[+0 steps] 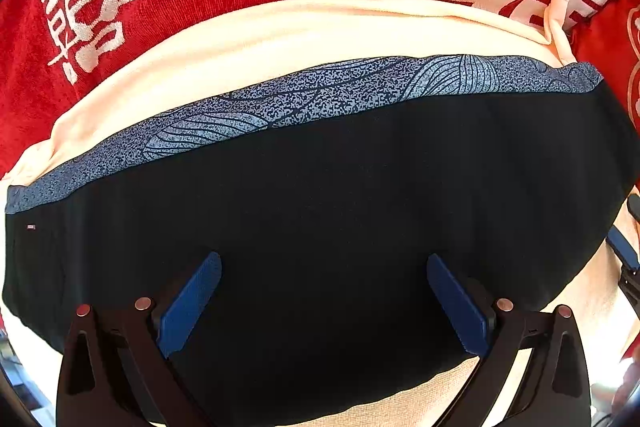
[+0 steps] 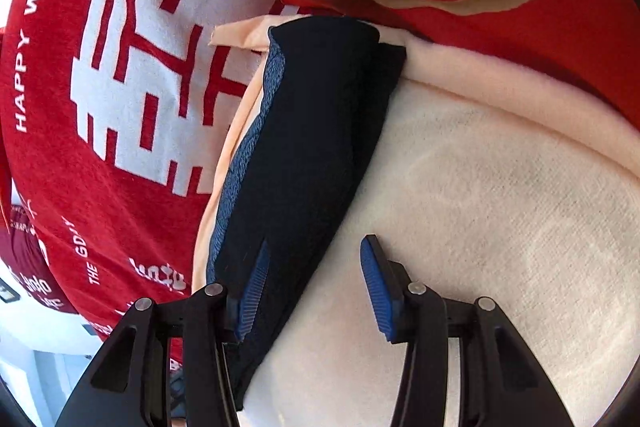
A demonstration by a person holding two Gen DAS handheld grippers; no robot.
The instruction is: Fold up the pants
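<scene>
Beneath my left gripper (image 1: 324,291) the dark pants (image 1: 320,207) lie folded into a wide band on a cream blanket (image 1: 280,39), their speckled blue waistband (image 1: 280,107) running along the far edge. I see the left jaws standing wide apart above the black cloth, gripping nothing. From my right gripper (image 2: 314,283) the same pants (image 2: 312,147) stretch away as a long narrow bundle, lying to the left of the fingers' midline. Its jaws are parted too: the left pad (image 2: 252,291) sits against the bundle's near end, the right pad over bare blanket (image 2: 500,207). A red printed towel (image 2: 120,87) lies beyond.
</scene>
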